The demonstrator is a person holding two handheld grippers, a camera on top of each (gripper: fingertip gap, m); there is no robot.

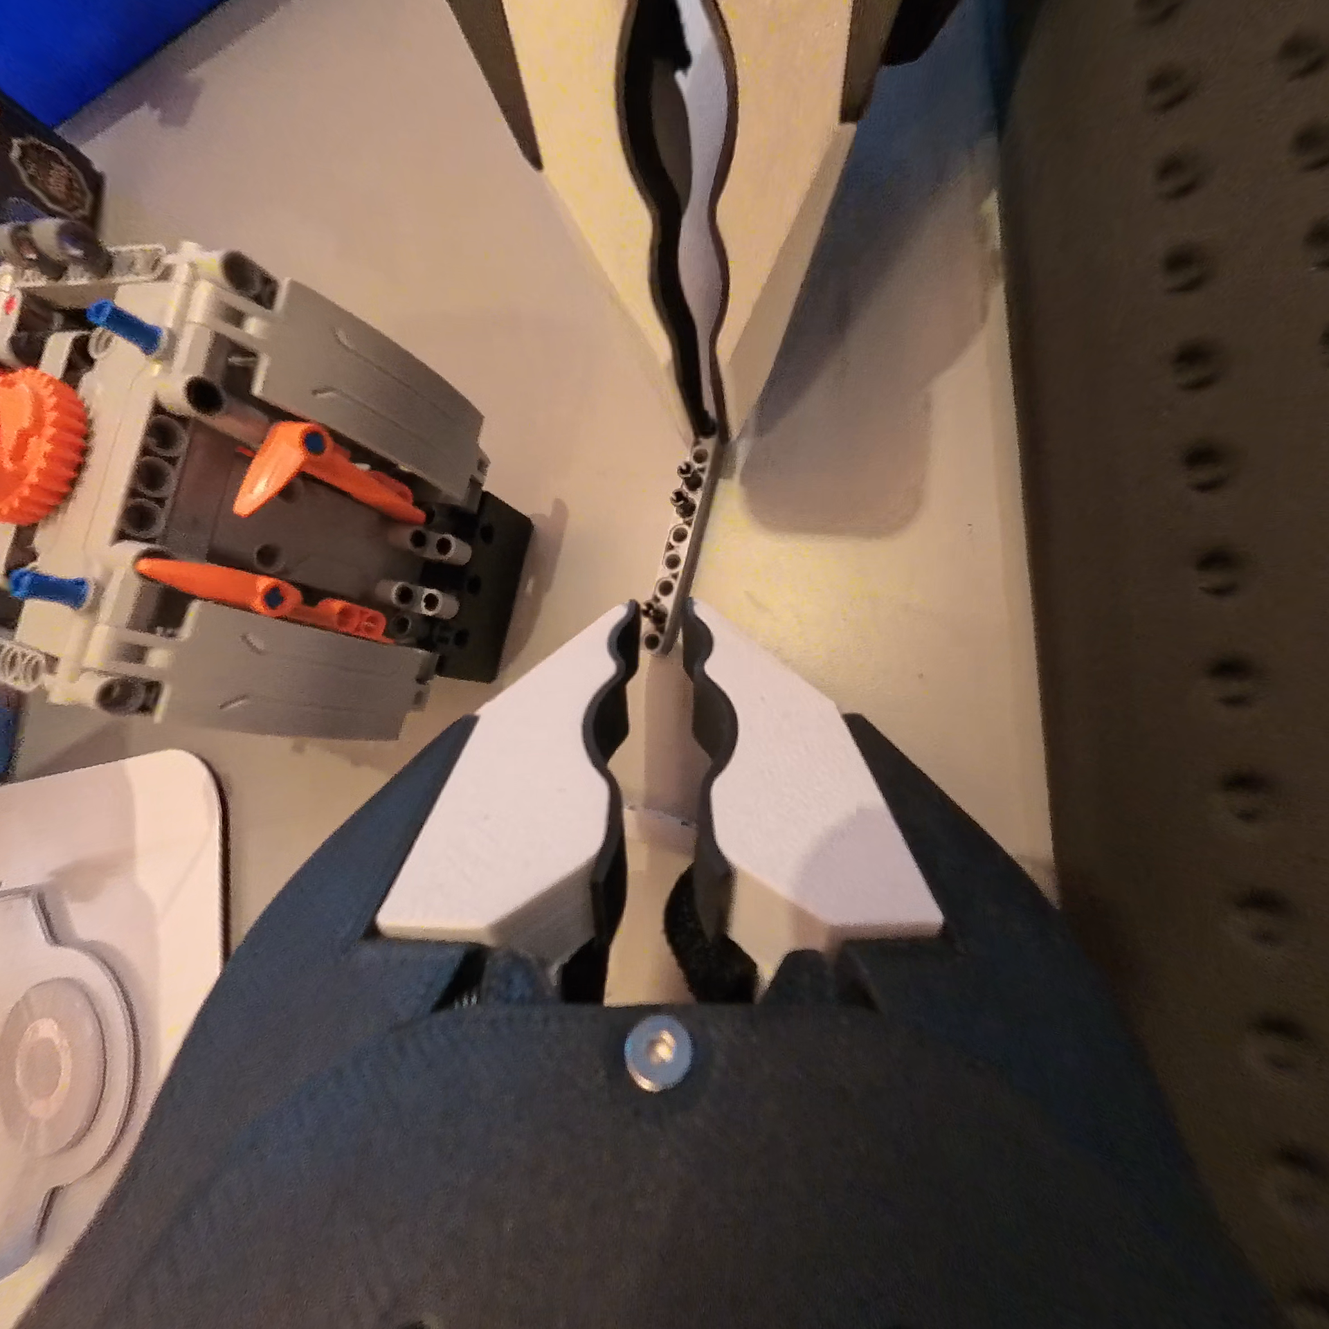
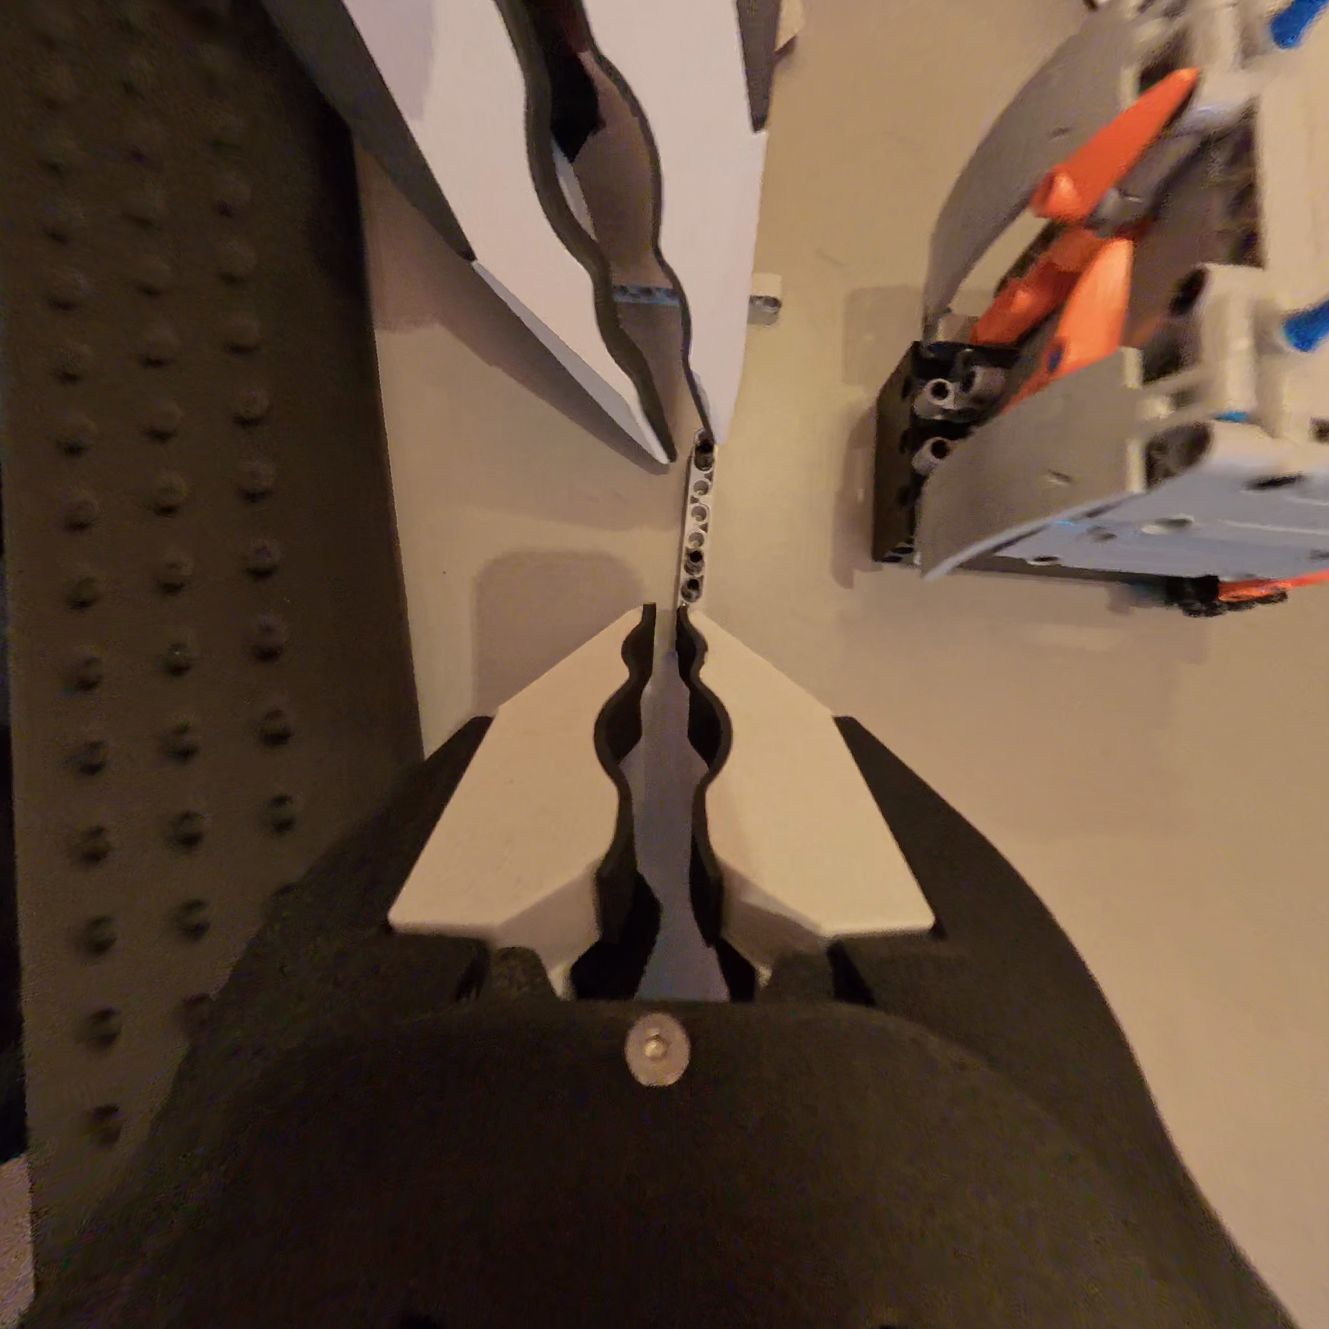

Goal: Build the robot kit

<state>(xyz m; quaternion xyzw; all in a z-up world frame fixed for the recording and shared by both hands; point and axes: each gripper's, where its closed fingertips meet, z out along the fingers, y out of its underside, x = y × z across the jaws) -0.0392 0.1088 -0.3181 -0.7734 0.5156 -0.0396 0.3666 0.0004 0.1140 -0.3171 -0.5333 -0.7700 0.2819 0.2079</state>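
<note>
A thin grey beam with a row of holes [image 1: 683, 546] is held above the pale table between both grippers, end to end. My left gripper [image 1: 661, 626] is shut on its near end. My right gripper [image 1: 708, 428] comes in from the top of the left wrist view and is shut on the far end. In the right wrist view my right gripper [image 2: 667, 620] pinches one end of the beam [image 2: 694, 518], and the left gripper [image 2: 699, 430] grips the other end. Small black pins sit in some of the beam's holes.
A grey, white and orange brick-built model [image 1: 273, 503] with blue pins lies beside the grippers; it also shows in the right wrist view [image 2: 1079, 403]. A dark studded baseplate [image 1: 1186, 575] [image 2: 180, 539] runs along the other side. A white moulded tray [image 1: 108, 935] and a blue object [image 1: 79, 43] are nearby. A small grey piece [image 2: 766, 302] lies on the table. One gripper's finger ends stand about 5 centimetres off the other's.
</note>
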